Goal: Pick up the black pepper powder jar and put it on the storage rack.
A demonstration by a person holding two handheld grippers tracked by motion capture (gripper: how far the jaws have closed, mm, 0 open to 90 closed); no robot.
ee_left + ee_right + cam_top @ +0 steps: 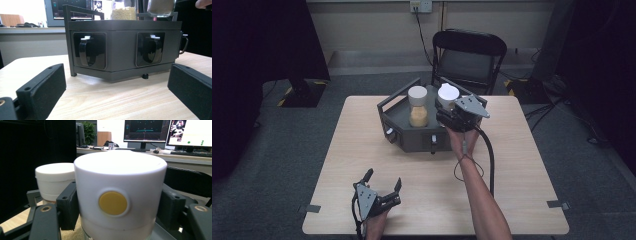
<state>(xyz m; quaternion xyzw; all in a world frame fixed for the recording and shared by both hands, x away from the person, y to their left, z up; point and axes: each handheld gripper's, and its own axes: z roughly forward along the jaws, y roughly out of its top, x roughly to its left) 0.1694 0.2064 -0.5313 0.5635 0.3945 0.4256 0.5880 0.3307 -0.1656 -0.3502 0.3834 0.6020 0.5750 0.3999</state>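
A dark grey rack [412, 136] stands mid-table with two white-lidded jars on top. The left jar [417, 106] holds tan grains. My right gripper [447, 107] reaches in from the near side and is shut on the white lid of the right jar [448, 93]. In the right gripper view that lid [120, 182], marked by a yellow dot, sits between the pads of the right gripper [115, 205], with the other jar [55, 180] to its left. My left gripper [384, 178] rests near the table's front left, open and empty, and faces the rack [120, 50] with the left gripper [116, 75] jaws wide apart.
A black folding chair [469, 55] stands behind the table's far edge. The rack's front has two recesses with black handles [86, 51]. The right gripper's cable [489, 155] loops over the table. Bare tabletop [432, 200] lies between the rack and the front edge.
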